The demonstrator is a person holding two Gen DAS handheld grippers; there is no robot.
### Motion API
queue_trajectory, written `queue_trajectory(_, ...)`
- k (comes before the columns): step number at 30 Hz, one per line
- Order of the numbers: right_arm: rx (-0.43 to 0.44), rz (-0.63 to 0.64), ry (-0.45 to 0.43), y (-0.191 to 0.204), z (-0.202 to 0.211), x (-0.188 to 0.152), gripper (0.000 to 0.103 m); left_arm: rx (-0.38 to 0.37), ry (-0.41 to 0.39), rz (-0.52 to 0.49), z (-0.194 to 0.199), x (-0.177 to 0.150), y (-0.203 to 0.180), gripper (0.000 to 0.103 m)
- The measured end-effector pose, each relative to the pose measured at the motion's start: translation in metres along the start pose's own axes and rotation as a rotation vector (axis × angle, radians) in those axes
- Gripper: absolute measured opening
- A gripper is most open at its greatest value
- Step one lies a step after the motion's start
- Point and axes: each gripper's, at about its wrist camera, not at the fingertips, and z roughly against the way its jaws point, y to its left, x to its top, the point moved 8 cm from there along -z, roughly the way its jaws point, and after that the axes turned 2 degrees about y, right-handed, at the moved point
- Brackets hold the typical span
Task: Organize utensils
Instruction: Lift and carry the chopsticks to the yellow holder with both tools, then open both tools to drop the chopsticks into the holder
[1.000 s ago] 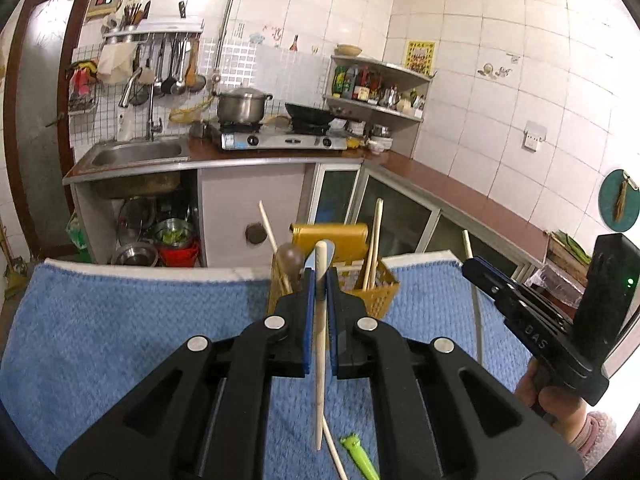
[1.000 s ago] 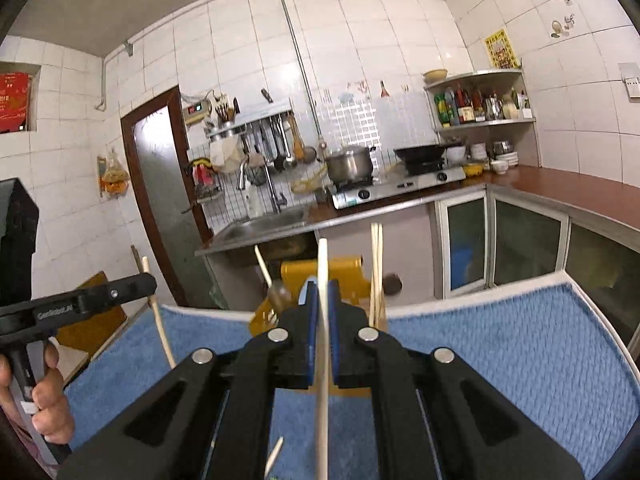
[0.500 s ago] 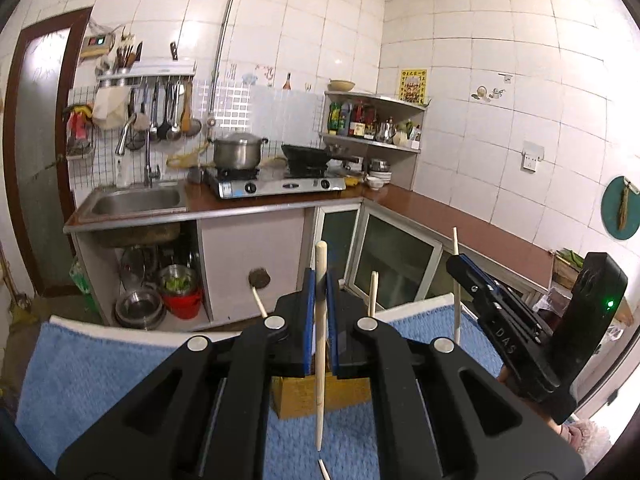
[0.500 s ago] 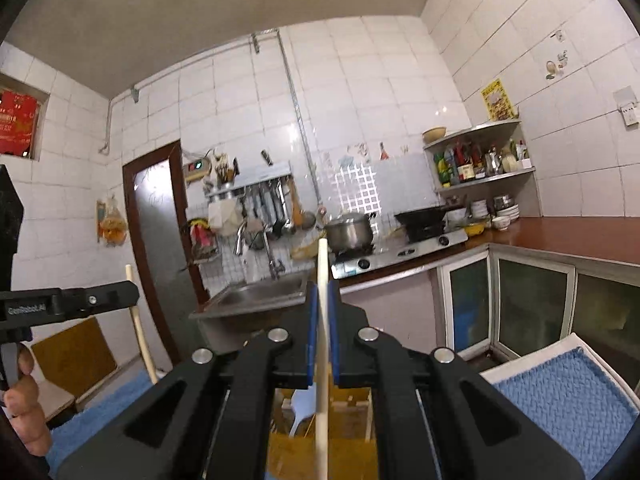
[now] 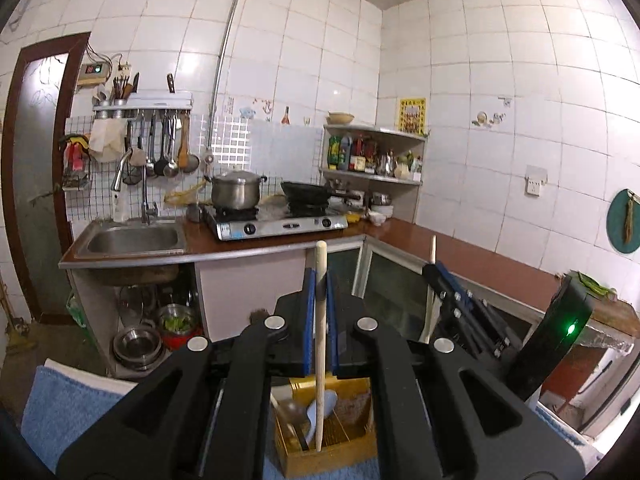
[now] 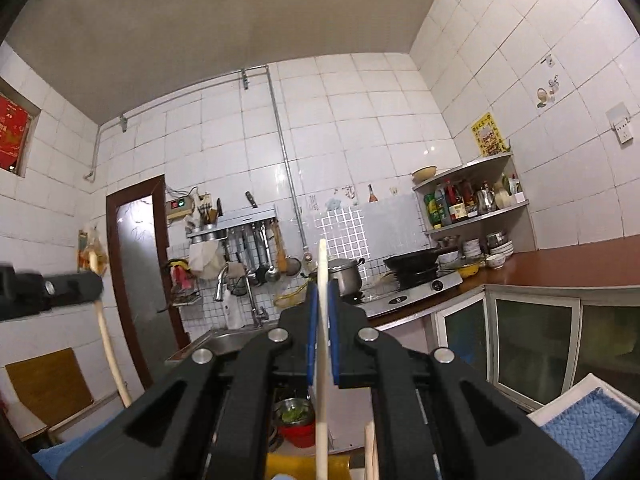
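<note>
My left gripper [image 5: 320, 284] is shut on a pale wooden chopstick [image 5: 321, 344] held upright, its lower end inside the yellow utensil basket [image 5: 326, 442] just below. The basket holds a white spoon [image 5: 320, 408] and a dark spoon. My right gripper [image 6: 322, 292] is shut on another wooden chopstick [image 6: 322, 360], upright, above the basket's yellow top [image 6: 304, 466]. The right gripper shows in the left wrist view [image 5: 436, 272], to the right. The left gripper shows in the right wrist view [image 6: 94, 286], at far left with its chopstick.
A blue towel [image 5: 64, 404] covers the table under the basket. Behind are a sink [image 5: 132, 240], a gas stove with a pot [image 5: 236, 190] and wok, a corner shelf [image 5: 372, 152] and glass cabinet doors [image 6: 532, 340].
Both grippers have risen and tilted up with their chopsticks. The basket has dropped to the bottom of both views, and the left chopstick's end now sits inside it.
</note>
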Motion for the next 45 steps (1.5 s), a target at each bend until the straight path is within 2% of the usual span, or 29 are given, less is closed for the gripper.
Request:
queue_trajectory(5, -0.048, 0.016, -0.056, 0.001, -0.007, -0.011, 0.006, -0.001, -0.003, 0.000, -0.019, -0.016, 0.003, 0.004)
queue_trajectory(10, -0.082, 0.056, -0.089, 0.006, -0.005, -0.020, 0.006, -0.010, 0.030, 0.014, -0.040, -0.044, 0.010, 0.004)
queue_trajectory(16, -0.098, 0.085, -0.080, 0.008, -0.008, -0.027, 0.006, -0.017, 0.054, 0.022, -0.050, -0.068, 0.018, 0.004)
queue_trajectory(22, -0.074, 0.120, -0.055, 0.011, -0.007, -0.042, 0.006, -0.020, 0.090, 0.038, -0.059, -0.094, 0.024, 0.004)
queue_trajectory(32, -0.047, 0.183, 0.022, 0.004, 0.011, -0.075, 0.006, -0.013, 0.134, 0.057, -0.064, -0.126, 0.033, 0.004)
queue_trajectory(42, -0.065, 0.188, 0.166, -0.012, 0.023, -0.101, 0.006, -0.012, 0.219, 0.070, -0.069, -0.149, 0.033, 0.005)
queue_trajectory(45, -0.066, 0.189, 0.226, -0.013, 0.024, -0.107, 0.006, -0.010, 0.245, 0.096, -0.067, -0.155, 0.037, 0.013)
